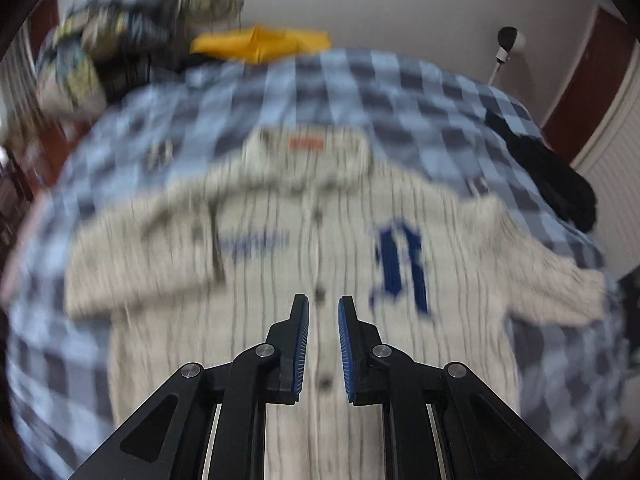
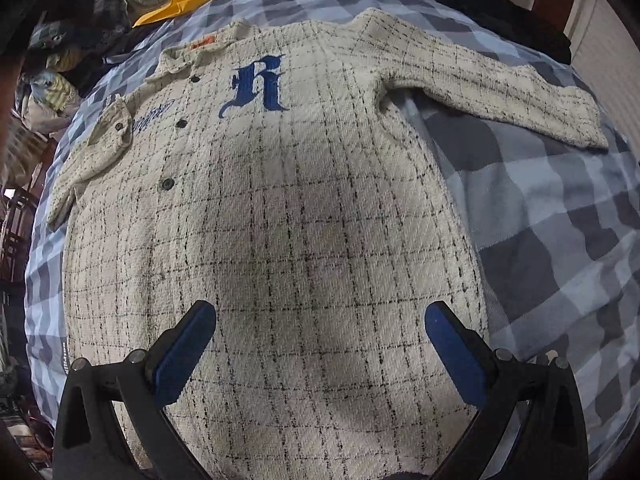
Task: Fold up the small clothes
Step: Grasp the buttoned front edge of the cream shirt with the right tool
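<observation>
**Cream shirt spread flat, both grippers above it**

A cream shirt with thin dark checks lies face up on a bed covered by a blue and grey checked blanket. Its collar points toward 12 o'clock, with an orange label inside the neck. A large blue letter R sits on the chest, and dark buttons run down the front placket. In the right wrist view, one sleeve stretches out toward 2 o'clock across the blanket, while the other sleeve is folded in over the body at about 10 o'clock.

The right gripper hangs over the lower body of the shirt with its blue pads spread wide and nothing between them. The left gripper is over the button line, its jaws nearly closed with only a narrow gap, and no cloth caught in it; that view is smeared with blur.

Past the collar, at 12 o'clock, a yellow cloth rests at the far edge of the bed beside a heap of mixed clothes at 10 o'clock. A dark garment lies at 2 o'clock on the blanket.
</observation>
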Tool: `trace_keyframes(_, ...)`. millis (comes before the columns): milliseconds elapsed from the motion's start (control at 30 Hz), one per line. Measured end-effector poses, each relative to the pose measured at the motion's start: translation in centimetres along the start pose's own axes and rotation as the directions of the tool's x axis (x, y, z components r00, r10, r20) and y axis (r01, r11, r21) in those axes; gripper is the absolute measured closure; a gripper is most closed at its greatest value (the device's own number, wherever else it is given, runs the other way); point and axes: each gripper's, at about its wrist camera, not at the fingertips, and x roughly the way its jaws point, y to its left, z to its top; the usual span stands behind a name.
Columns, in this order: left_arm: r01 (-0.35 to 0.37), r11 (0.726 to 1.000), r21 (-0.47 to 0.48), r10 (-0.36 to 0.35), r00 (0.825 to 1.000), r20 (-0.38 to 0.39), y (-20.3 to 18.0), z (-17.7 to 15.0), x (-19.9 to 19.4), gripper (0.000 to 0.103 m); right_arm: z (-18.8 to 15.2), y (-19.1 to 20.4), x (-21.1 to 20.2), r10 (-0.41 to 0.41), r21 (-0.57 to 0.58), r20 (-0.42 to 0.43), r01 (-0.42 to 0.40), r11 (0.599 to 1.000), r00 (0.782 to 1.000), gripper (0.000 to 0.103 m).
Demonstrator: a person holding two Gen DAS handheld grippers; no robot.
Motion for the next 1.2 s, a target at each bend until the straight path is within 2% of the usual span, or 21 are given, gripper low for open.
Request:
trace_keyframes(67,0.011,1.0,-0.029,-0.011,1.0,-0.025,2.1,-3.8,-0.8,0.089,0.1,0.6,-0.5,-0.006,-0.034,0.026,0.007,0.999,1.0,0.001)
trace_keyframes(167,-0.053,0.998,-0.023,0.053,0.999,0.001,4.6,-8.4,-3.8,0.089,0.1,1.3,-0.8,-0.002,-0.083,0.055,0.007,0.996,0.998,0.001)
trace_keyframes(300,-0.048,0.997,-0.065,0.051,0.998,0.047,8.8,-11.1,-7.7,0.088,0.2,3.4,-0.9,0.034,-0.188,0.044,-0.025,0.982,0.998,0.001)
trace_keyframes(333,-0.047,0.996,-0.072,0.051,0.997,0.05,9.7,-11.0,-8.0,0.088,0.3,4.1,-0.8,0.031,-0.218,0.027,-0.025,0.976,0.999,0.001)
trace_keyframes(467,-0.048,0.993,-0.112,0.057,0.996,0.075,13.6,-10.3,-8.3,0.088,3.4,7.7,-2.6,0.149,-0.282,0.003,-0.142,0.949,0.989,0.001)
trace_keyframes(533,0.023,0.98,-0.198,-0.01,0.997,0.071,16.2,-9.9,-7.9,0.088,6.5,10.3,-2.8,0.198,-0.282,-0.016,-0.194,0.94,0.98,0.001)
trace_keyframes(600,0.046,0.961,-0.272,-0.025,0.997,0.079,18.1,-10.0,-7.7,0.088,9.6,13.2,-1.9,0.254,-0.27,-0.058,-0.26,0.927,0.966,0.001)
trace_keyframes(667,-0.019,0.953,-0.302,0.049,0.994,0.093,19.7,-9.9,-7.7,0.088,12.8,16.9,0.0,0.28,-0.277,-0.106,-0.299,0.913,0.954,0.001)
trace_keyframes(800,-0.198,0.943,-0.268,0.227,0.97,0.083,22.1,-9.2,-8.1,0.088,15.6,23.0,5.0,0.269,-0.289,-0.198,-0.318,0.903,0.943,0.001)
trace_keyframes(867,-0.243,0.928,-0.281,0.276,0.957,0.086,23.2,-8.8,-8.7,0.088,16.4,25.0,7.5,0.229,-0.29,-0.223,-0.289,0.912,0.947,0.001)
trace_keyframes(967,-0.209,0.939,-0.275,0.254,0.957,0.14,24.3,-8.5,-10.3,0.088,17.6,27.2,11.7,0.147,-0.275,-0.244,-0.213,0.938,0.959,0.001)
trace_keyframes(1033,-0.188,0.941,-0.281,0.241,0.956,0.168,24.8,-8.5,-11.1,0.088,18.1,27.9,13.5,0.139,-0.254,-0.255,-0.205,0.945,0.957,0.001)
trace_keyframes(1200,-0.159,0.929,-0.333,0.219,0.964,0.152,26.3,-8.3,-10.7,0.088,18.5,29.5,16.8,0.107,-0.24,-0.263,-0.173,0.955,0.959,0.001)
